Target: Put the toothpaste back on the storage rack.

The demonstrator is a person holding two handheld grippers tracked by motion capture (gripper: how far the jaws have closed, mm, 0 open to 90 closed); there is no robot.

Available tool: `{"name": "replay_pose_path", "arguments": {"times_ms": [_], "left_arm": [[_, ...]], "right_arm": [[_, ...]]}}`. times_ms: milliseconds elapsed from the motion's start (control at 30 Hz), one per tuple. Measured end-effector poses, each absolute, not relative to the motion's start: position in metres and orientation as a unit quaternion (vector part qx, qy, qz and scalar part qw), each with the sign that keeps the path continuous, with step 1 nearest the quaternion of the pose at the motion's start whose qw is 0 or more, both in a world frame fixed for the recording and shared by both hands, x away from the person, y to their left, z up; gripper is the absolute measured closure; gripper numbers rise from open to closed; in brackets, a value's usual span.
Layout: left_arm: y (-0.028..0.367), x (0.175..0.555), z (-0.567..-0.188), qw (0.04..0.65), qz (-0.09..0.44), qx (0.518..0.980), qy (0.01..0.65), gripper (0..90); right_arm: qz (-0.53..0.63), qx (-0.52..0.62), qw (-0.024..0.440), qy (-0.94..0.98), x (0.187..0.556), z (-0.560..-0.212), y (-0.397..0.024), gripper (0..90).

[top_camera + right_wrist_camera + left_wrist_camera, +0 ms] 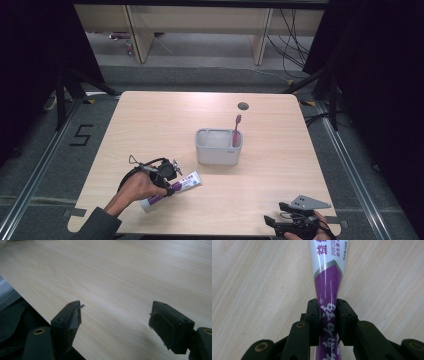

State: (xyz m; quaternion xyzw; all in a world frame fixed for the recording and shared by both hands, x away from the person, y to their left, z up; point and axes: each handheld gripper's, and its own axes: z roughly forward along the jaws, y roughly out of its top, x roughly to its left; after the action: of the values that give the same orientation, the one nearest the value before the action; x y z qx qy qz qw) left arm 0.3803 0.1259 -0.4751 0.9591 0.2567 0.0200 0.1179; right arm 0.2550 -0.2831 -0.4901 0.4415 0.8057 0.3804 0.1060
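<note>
High view toothbrush (236, 129) in holder (218, 146), left gripper (327, 315) view pinched toothpaste tube (328, 277)

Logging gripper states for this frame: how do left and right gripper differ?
The left gripper is shut on the toothpaste tube, pinching its purple part; the right gripper is open and holds nothing. The left works on the table's near left part, over the tube; the right sits at the near right edge, away from the holder and toothbrush. Both have black jaws and are hand-held.
</note>
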Motion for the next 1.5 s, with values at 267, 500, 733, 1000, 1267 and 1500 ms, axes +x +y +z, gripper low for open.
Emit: {"name": "replay_pose_path", "arguments": {"times_ms": [267,500,733,1000,1267,1500], "left_arm": [[0.125,0.381,-0.480,0.111,0.014,0.959,0.259,73.2],[0.124,0.381,-0.480,0.109,0.012,0.960,0.259,73.6],[0.128,0.380,-0.480,0.125,0.013,0.959,0.256,75.0],[0.128,0.374,-0.481,0.139,0.004,0.962,0.234,75.5],[0.131,0.375,-0.474,0.176,0.009,0.955,0.237,75.8],[0.138,0.377,-0.463,0.229,0.016,0.940,0.252,75.8]], "right_arm": [[0.381,0.441,0.105,0.806,0.255,-0.490,-0.283,25.5],[0.385,0.444,0.095,0.804,0.255,-0.491,-0.281,25.5],[0.383,0.442,0.097,0.805,0.256,-0.491,-0.283,25.5],[0.380,0.448,0.098,0.803,0.255,-0.491,-0.283,25.5],[0.382,0.448,0.099,0.802,0.255,-0.491,-0.283,25.5],[0.383,0.447,0.099,0.802,0.256,-0.491,-0.284,25.5]]}}
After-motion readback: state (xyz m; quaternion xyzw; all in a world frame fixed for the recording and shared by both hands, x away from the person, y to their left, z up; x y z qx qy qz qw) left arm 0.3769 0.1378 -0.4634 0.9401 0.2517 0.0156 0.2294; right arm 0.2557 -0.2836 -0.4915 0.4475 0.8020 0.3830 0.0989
